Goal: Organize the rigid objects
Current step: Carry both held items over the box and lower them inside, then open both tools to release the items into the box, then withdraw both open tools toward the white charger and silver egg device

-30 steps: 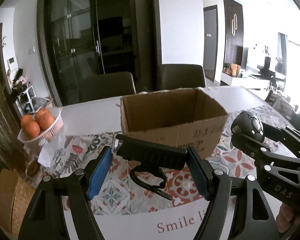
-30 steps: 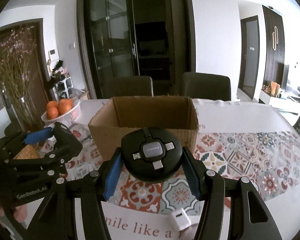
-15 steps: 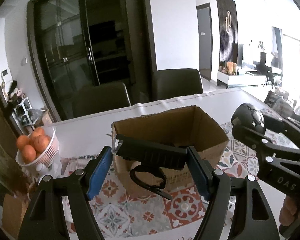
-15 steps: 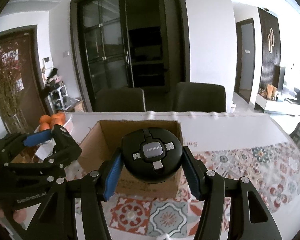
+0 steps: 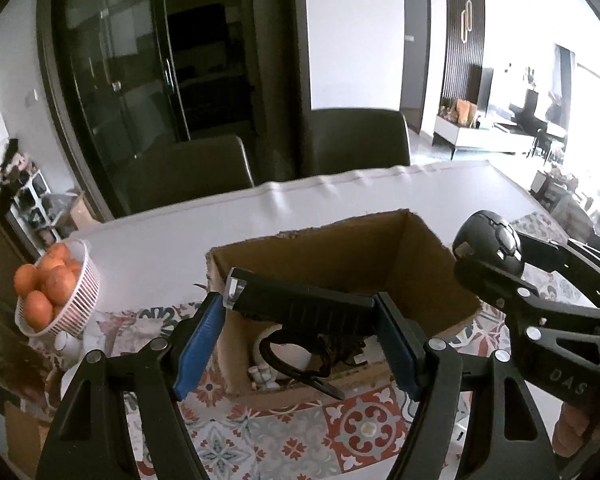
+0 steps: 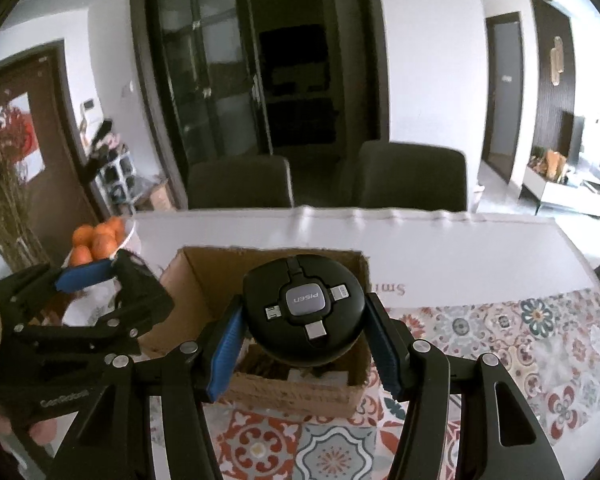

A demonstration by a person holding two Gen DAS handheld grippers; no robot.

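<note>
A cardboard box (image 5: 340,264) sits open on the desk (image 5: 172,240), its contents half hidden. Above its near rim, the left claw (image 5: 300,332) pinches a black folding tool (image 5: 300,304), and the right claw (image 6: 302,344) pinches a round black cable hub (image 6: 304,312).

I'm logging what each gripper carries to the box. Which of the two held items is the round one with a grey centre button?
The round black cable hub in the right gripper; the left gripper holds a long black tool instead.
</note>
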